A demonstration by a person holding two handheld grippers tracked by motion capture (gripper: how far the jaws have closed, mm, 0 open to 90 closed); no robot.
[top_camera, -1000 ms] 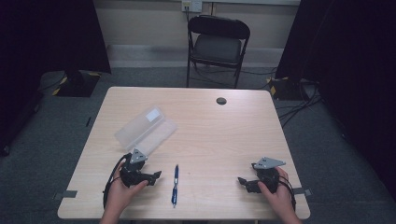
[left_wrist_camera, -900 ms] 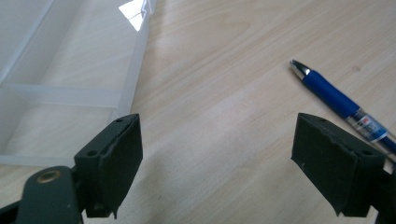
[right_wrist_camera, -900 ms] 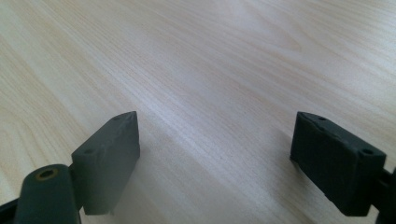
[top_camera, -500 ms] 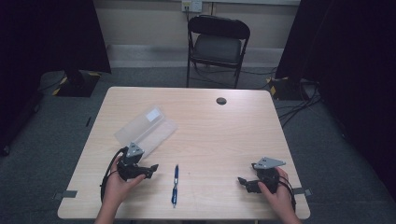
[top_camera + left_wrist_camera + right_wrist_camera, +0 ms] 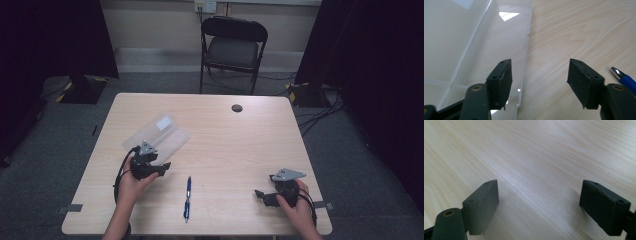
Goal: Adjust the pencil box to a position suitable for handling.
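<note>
Hidden: blue pen [image 5: 624, 78] cut off at left gripper view's edge | Surface: pale wood desk [image 5: 240, 145], folding chair [image 5: 232, 47] behind, grey floor | Clear plastic case [image 5: 157, 135] lies open just beside left hand-held gripper [image 5: 162, 167]; jaws part-open, just closing, nothing between | Right hand-held gripper [image 5: 260, 195]: wide, empty, well apart.

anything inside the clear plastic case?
The clear plastic case lies open, and the compartments in view look empty: only wood grain of the table shows through. In the high view the left hand-held gripper covers its near end.
</note>
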